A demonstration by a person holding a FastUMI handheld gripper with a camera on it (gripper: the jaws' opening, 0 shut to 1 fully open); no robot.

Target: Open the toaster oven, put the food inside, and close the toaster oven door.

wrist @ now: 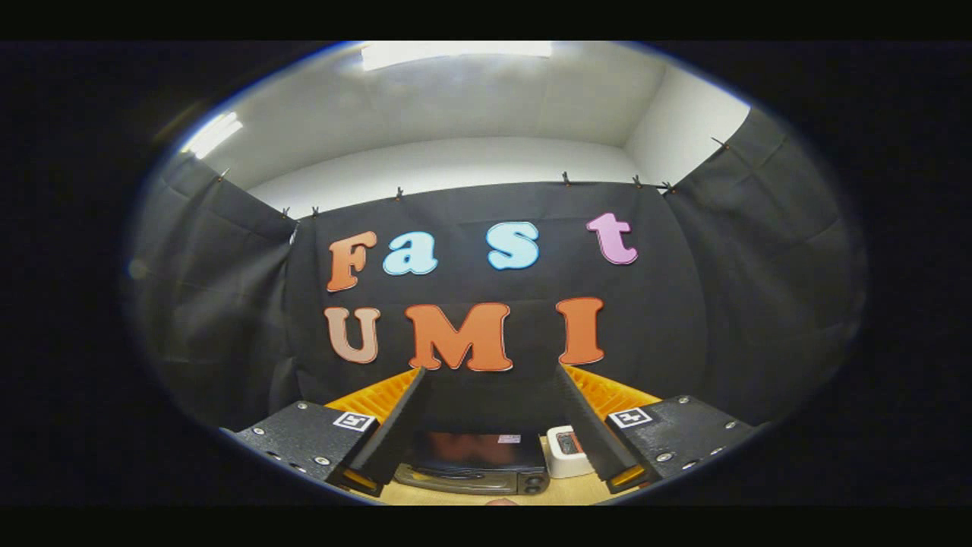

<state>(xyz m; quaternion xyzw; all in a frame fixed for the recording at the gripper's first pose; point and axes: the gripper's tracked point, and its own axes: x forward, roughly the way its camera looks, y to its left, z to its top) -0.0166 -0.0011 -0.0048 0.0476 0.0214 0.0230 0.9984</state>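
My gripper point(490, 372) is open, its fingers spread wide with nothing between them. It is held high and points at the booth's back wall. Below and between the fingers stands the toaster oven point(471, 462), a dark box with a reflective glass door and knobs at its right end. The door looks shut. At the near side of the oven, on the table, a small pinkish sliver point(501, 501) peeks in; I cannot tell what it is.
A small white box-like object point(566, 453) with a red patch on top stands just right of the oven, beside the right finger. The oven and this object rest on a light wooden tabletop point(456, 497). Black cloth walls close the booth behind and on both sides.
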